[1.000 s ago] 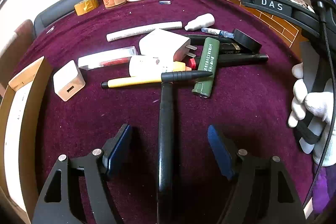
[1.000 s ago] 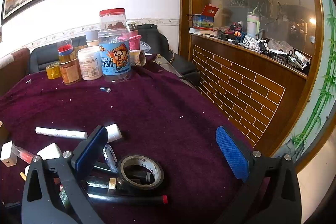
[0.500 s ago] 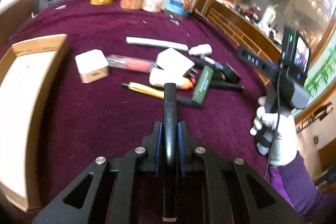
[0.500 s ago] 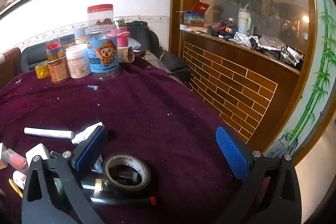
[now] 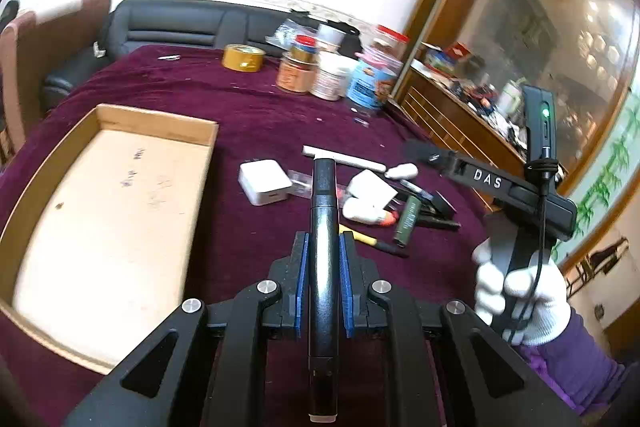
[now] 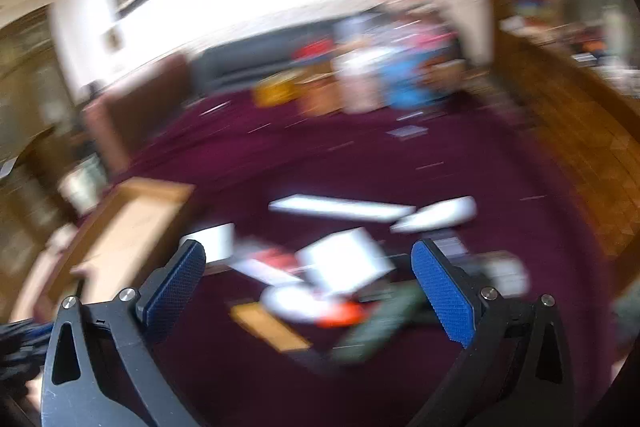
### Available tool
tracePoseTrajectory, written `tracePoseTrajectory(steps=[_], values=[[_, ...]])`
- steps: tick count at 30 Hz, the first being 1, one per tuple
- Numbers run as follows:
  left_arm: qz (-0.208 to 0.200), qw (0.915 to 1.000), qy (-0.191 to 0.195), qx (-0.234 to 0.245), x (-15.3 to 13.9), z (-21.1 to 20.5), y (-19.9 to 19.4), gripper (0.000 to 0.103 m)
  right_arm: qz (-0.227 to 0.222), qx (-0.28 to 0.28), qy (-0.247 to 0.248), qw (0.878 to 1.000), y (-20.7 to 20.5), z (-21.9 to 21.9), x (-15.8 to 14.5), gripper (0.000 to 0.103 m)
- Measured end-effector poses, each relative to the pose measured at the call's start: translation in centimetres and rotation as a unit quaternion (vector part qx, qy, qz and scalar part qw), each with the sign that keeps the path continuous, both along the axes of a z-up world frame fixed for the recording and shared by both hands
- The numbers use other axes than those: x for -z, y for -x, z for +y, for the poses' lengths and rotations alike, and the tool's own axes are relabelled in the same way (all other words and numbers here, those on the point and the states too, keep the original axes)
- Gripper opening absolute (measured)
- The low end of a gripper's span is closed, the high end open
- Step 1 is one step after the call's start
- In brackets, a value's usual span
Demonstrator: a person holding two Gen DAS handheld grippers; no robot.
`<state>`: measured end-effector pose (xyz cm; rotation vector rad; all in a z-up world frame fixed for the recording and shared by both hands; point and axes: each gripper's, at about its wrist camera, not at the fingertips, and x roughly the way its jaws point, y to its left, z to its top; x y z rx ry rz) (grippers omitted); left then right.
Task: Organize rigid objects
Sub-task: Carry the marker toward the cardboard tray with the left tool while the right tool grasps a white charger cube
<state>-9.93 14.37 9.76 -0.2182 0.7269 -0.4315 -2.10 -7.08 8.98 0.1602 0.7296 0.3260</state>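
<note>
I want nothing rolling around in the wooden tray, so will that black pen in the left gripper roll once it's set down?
Probably: the black pen looks round and glossy. The wooden tray has raised walls that should stop it. It looks stiff.

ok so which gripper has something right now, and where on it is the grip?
The left gripper holds a black pen, pads clamped on its barrel around mid-length. The right gripper is open, holding nothing.

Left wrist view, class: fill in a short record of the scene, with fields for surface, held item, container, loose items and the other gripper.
surface: maroon tablecloth
held item: black pen, clamped in left gripper
container: wooden tray, nothing inside
loose items: white charger, green lighter, yellow pen
other gripper: right gripper, open, holding nothing
</note>
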Motion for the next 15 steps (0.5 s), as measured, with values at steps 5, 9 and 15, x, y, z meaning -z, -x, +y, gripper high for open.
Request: tracePoseTrajectory(steps=[5,9,15], values=[[0.015,0.9994,0.016,-0.026,0.9,3.0,-0.2,0.011,0.048,-0.065,0.055,0.995,-4.6,7.7,2.6,0.103],[0.014,0.9988,0.023,-0.042,1.1,5.1,-0.2,0.011,0.083,-0.082,0.109,0.987,-7.9,11.4,4.8,0.103],[0.023,0.9965,0.041,-0.069,2.1,8.3,-0.7,0.011,0.134,-0.105,0.143,0.975,-9.1,13.5,7.4,0.084]])
